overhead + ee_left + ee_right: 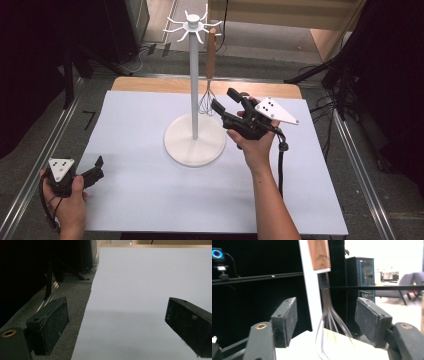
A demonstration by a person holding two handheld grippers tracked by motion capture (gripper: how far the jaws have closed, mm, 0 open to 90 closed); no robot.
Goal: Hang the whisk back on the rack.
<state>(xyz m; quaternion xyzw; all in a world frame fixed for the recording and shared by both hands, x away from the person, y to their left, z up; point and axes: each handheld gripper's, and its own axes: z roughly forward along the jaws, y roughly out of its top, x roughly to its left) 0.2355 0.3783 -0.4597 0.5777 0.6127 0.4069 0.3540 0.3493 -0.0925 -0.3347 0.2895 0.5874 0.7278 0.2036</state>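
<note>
Right gripper view: right tongs (pixel 325 322) wide, bracketing hung whisk (pixel 329 317), likely lining up grasp. Left tongs (pixel 117 322) wide, parked at desk (pixel 140 277) edge.

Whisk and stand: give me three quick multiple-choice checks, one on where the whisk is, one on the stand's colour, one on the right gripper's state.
1. Where is the whisk?
A. Lying flat on the table
B. Hanging from a hook at the top of the stand
C. Held in the left gripper

2. What colour is the stand?
A. White
B. Black
C. Red

3. How is the right gripper set?
A. Shut on the whisk handle
B. Shut with nothing in it
C. Open, close to the whisk wires

Answers:
1. B, the wooden handle hangs upright beside the pole.
2. A, pole, hooks and round base are all white.
3. C, the right gripper view shows the jaws apart, wires between them, untouched.
</note>
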